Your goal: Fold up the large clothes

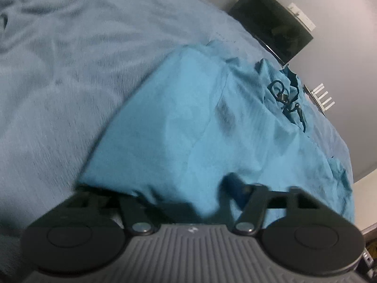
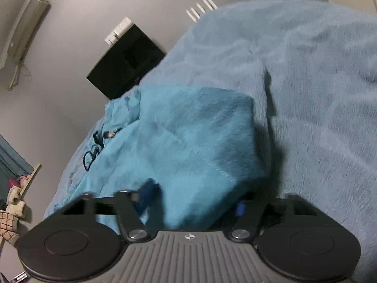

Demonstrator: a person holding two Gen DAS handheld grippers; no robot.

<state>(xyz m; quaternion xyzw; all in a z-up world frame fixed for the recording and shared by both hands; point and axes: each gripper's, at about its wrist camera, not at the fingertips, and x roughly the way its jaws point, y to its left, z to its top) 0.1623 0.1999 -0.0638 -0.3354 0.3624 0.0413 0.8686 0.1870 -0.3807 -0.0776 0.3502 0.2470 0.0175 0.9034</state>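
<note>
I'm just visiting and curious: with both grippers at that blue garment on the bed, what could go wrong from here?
1. The black drawstring with metal tips lies loose and could get trapped inside the fold.
2. The turquoise garment drapes over both grippers, hiding the fingertips; either might hold only one layer and slip.
3. The fuzzy blanket may catch and drag.
</note>
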